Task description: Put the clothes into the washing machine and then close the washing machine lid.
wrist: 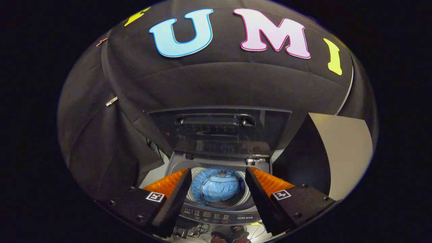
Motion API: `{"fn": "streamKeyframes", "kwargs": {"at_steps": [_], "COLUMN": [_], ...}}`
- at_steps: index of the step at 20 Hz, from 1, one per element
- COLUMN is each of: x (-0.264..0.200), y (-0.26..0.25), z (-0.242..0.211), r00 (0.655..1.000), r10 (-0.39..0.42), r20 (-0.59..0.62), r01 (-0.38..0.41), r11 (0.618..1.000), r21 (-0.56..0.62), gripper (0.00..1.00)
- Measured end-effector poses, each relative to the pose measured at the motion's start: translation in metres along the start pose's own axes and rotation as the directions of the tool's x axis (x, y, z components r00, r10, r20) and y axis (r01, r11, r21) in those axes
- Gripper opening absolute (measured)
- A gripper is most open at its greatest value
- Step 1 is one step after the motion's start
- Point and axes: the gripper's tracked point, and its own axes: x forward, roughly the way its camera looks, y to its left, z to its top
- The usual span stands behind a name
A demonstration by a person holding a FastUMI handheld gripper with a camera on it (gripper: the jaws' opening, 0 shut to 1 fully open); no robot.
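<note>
Nearest, our gripper (pixel 218 184) spreads its fingers wide, holding nothing. Between them, the washing machine (pixel 221 216) panel reads "AUX"; other markings blur. Blue clothes (pixel 219 189) fill the drum. Beyond, its lid (pixel 219 130) stands raised.

The washer (pixel 219 206) stood with its lid (pixel 221 130) raised upright at the back, dark and see-through. The blue clothes (pixel 218 189) lay bunched in the drum, seen between the spread, empty fingers of the tool (pixel 218 175). The control panel (pixel 216 216) ran along the washer's near edge.
</note>
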Motion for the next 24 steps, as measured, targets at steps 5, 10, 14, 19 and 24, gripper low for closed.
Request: {"fn": "streamKeyframes", "kwargs": {"at_steps": [5, 10, 14, 19, 24], "x": [-0.009, 0.008, 0.039, 0.084, 0.12], "y": [0.017, 0.027, 0.023, 0.01, -0.006], "z": [0.049, 0.091, 0.119, 0.132, 0.121], "r00": [0.993, 0.988, 0.985, 0.989, 0.995], "r10": [0.048, 0.061, 0.046, 0.015, -0.02], "r20": [0.105, 0.145, 0.166, 0.147, 0.094], "r01": [-0.043, -0.054, -0.035, -0.009, 0.021], "r11": [0.998, 0.997, 0.997, 0.999, 1.0], "r21": [-0.049, -0.052, -0.069, -0.045, -0.009], "gripper": [0.99, 0.99, 0.99, 0.99, 0.99]}}
